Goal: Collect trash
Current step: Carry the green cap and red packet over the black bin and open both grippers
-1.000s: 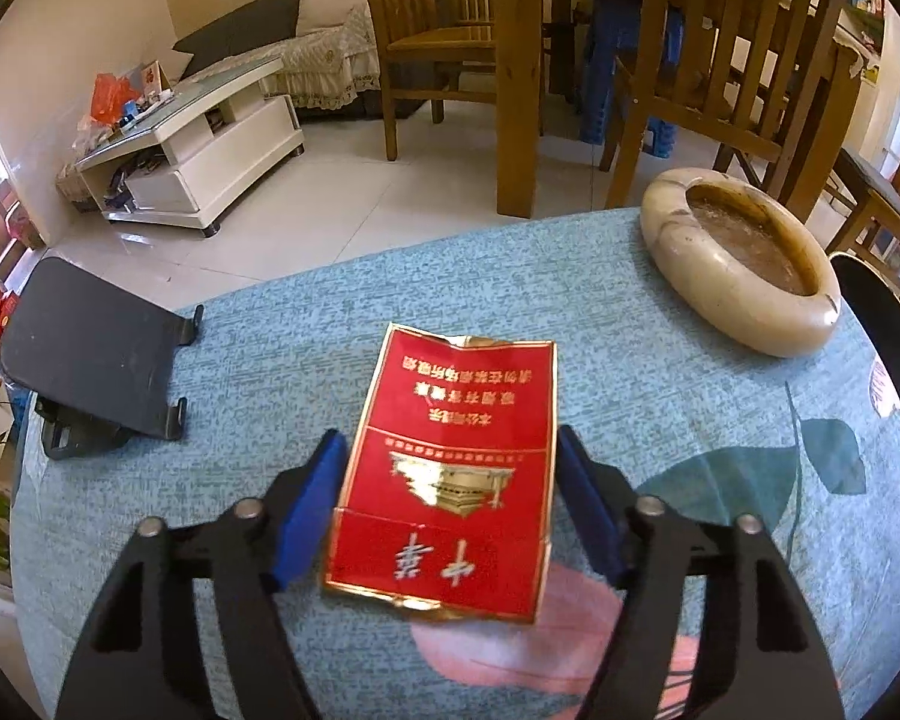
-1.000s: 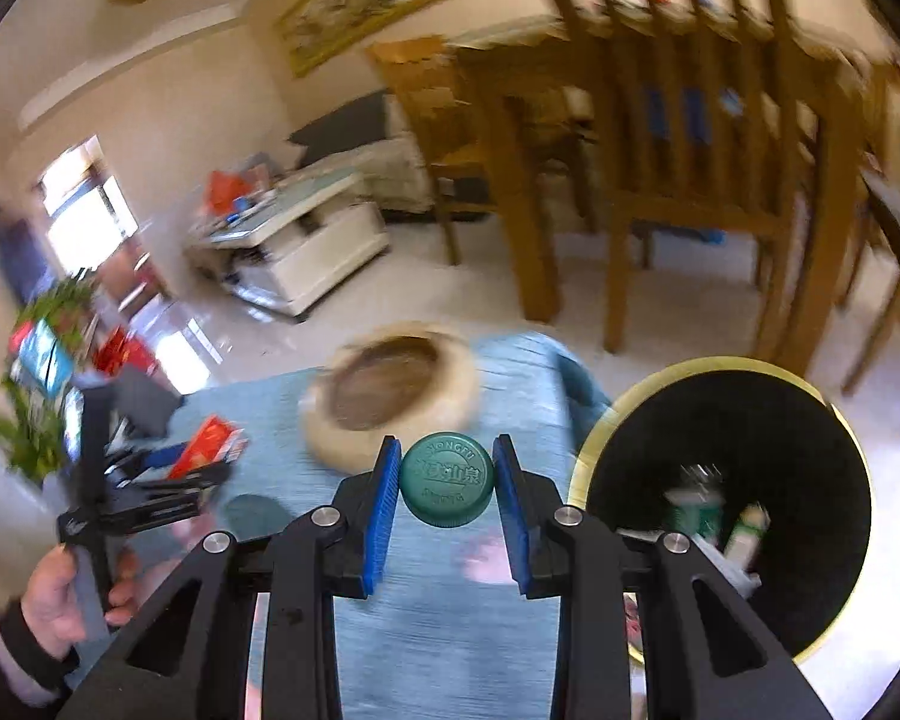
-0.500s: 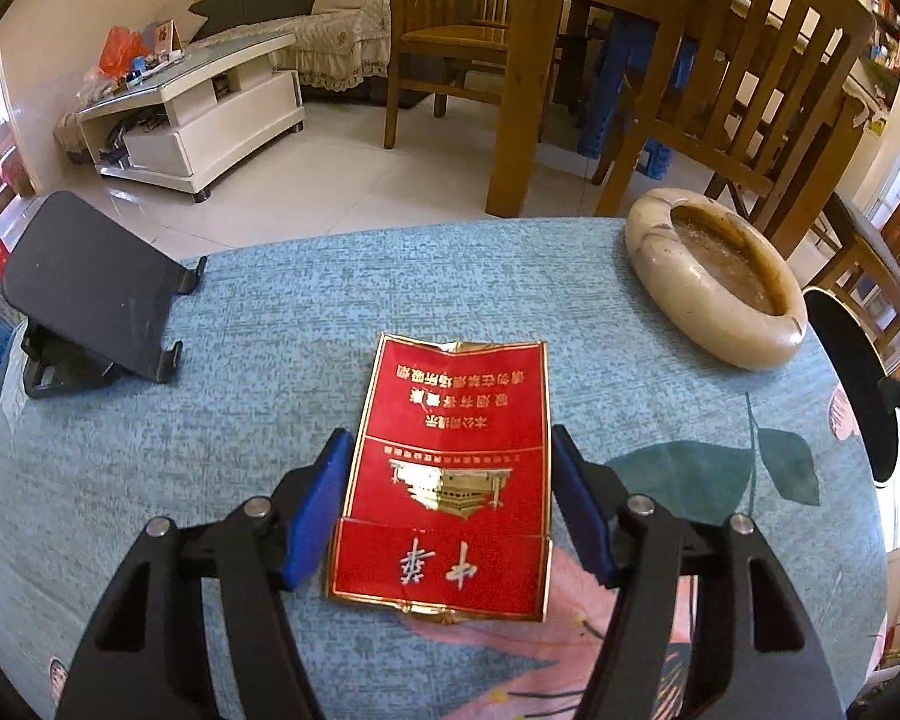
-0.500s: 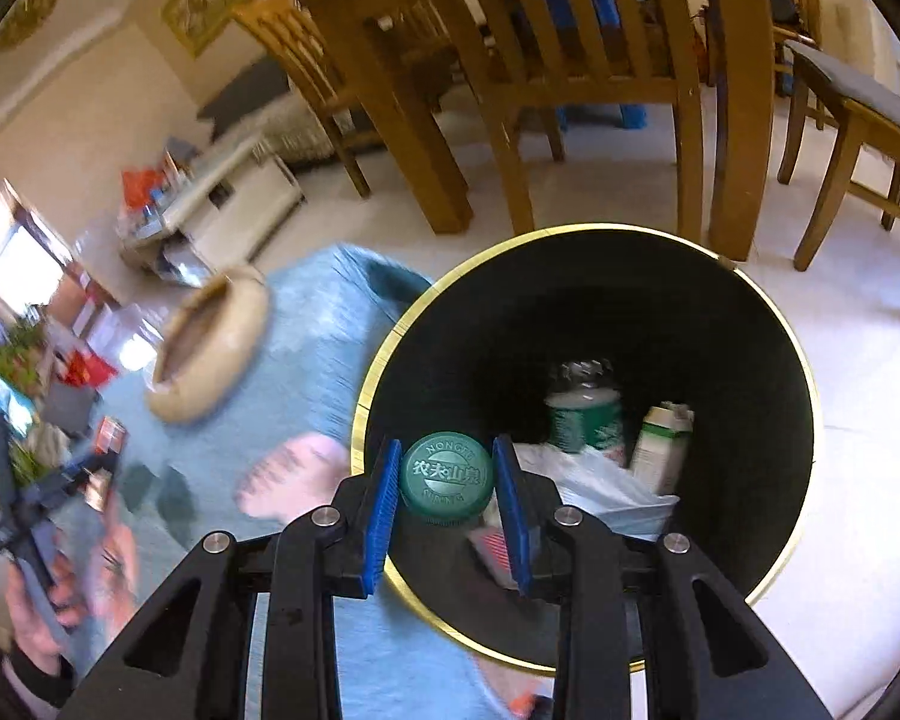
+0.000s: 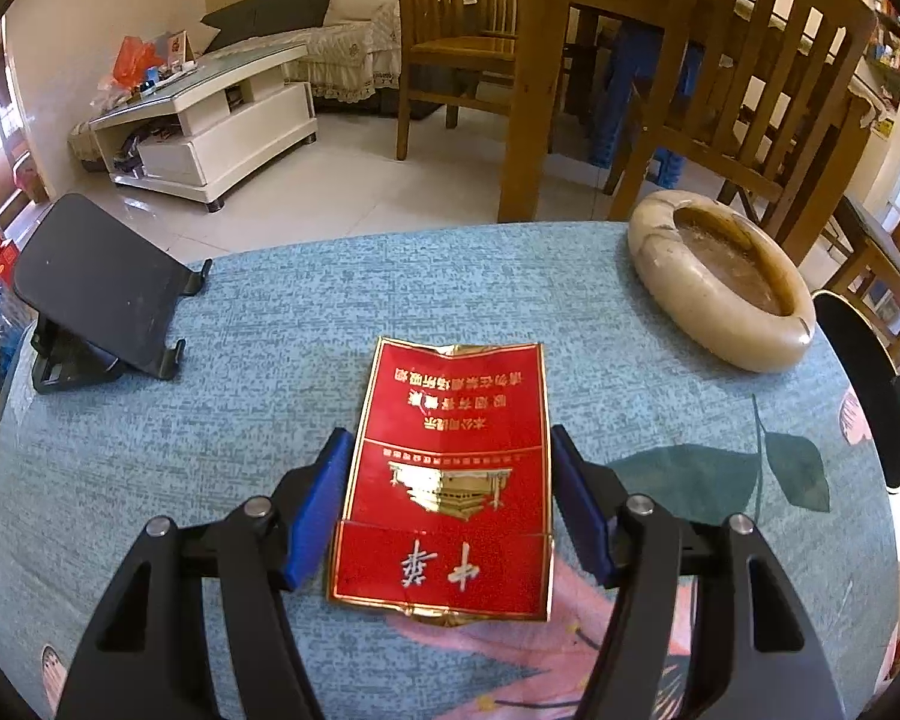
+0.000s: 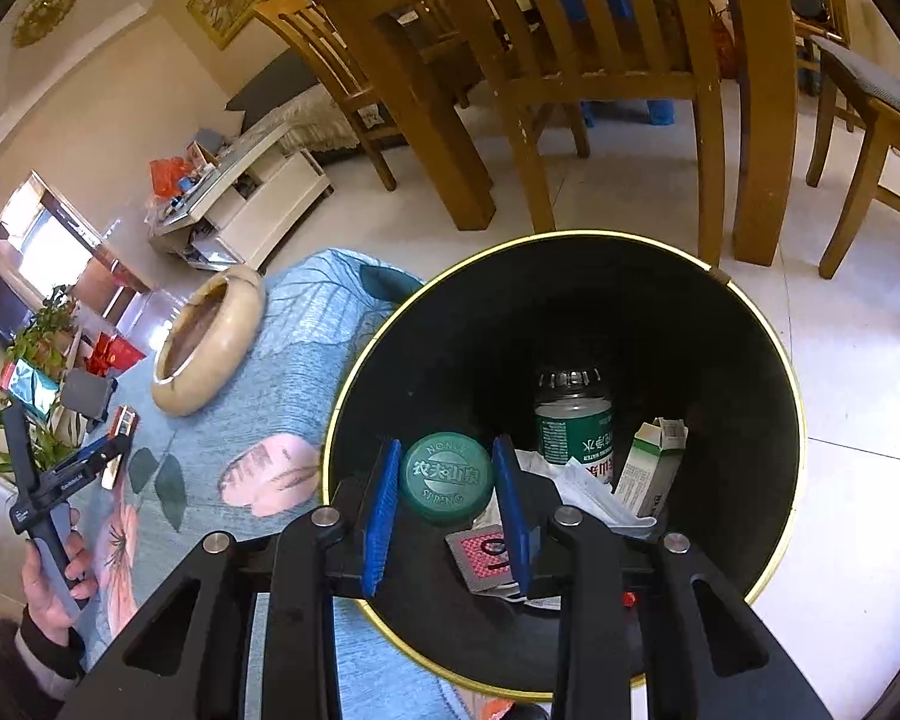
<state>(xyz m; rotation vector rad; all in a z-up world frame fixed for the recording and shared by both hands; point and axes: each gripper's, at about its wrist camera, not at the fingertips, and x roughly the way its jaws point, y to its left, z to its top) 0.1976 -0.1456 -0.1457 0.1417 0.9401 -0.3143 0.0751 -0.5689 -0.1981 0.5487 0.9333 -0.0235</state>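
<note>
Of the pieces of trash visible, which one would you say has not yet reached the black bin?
The flattened red cigarette pack still lies on the blue tablecloth. The green cap is held over the black bin, which holds the bottle and carton.

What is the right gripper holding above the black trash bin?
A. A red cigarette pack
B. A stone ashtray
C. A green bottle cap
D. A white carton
C: the right gripper is shut on the green bottle cap, which hangs over the open mouth of the black trash bin; the bin already holds a bottle and a carton.
</note>
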